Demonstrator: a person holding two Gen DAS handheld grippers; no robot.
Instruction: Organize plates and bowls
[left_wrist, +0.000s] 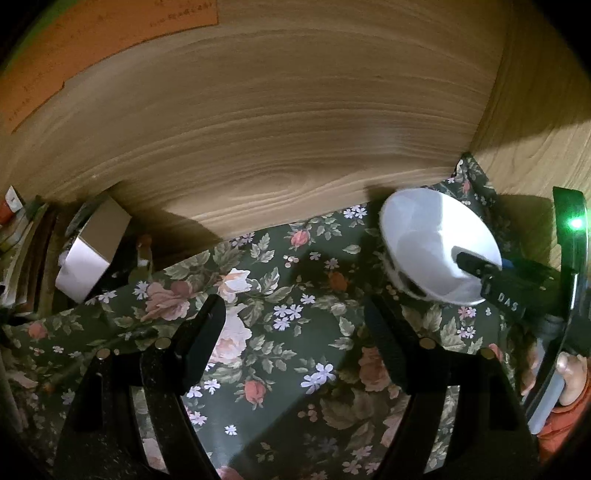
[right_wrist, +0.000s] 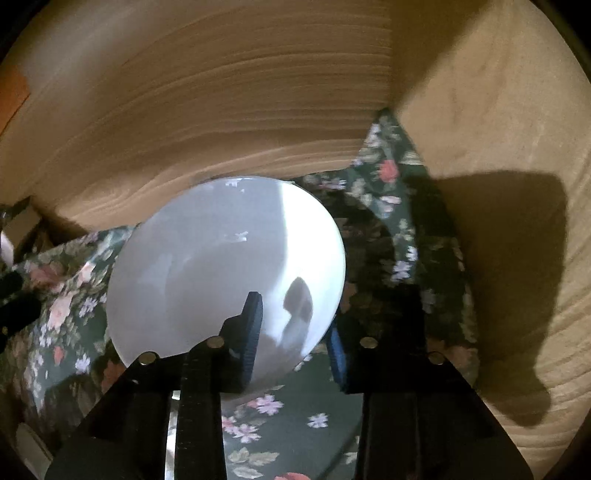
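A white bowl (right_wrist: 221, 266) is tipped over the dark floral tablecloth (right_wrist: 280, 413), near the corner of the wooden walls. My right gripper (right_wrist: 294, 317) is shut on the bowl's near rim, with one blue-padded finger (right_wrist: 253, 325) inside the bowl and the other outside. In the left wrist view the same bowl (left_wrist: 428, 236) sits at the right, with the right gripper's finger (left_wrist: 469, 264) reaching into it. My left gripper (left_wrist: 295, 306) hangs open over the bare floral cloth (left_wrist: 295, 266), to the left of the bowl, with nothing between its fingers.
Wooden panels (left_wrist: 277, 129) close off the back and the right side. A small box (left_wrist: 92, 251) and a stack of flat items (left_wrist: 22, 236) stand at the left edge. An orange sheet (left_wrist: 92, 40) is stuck to the back wall. A person's hand (left_wrist: 572, 369) holds the right gripper's handle.
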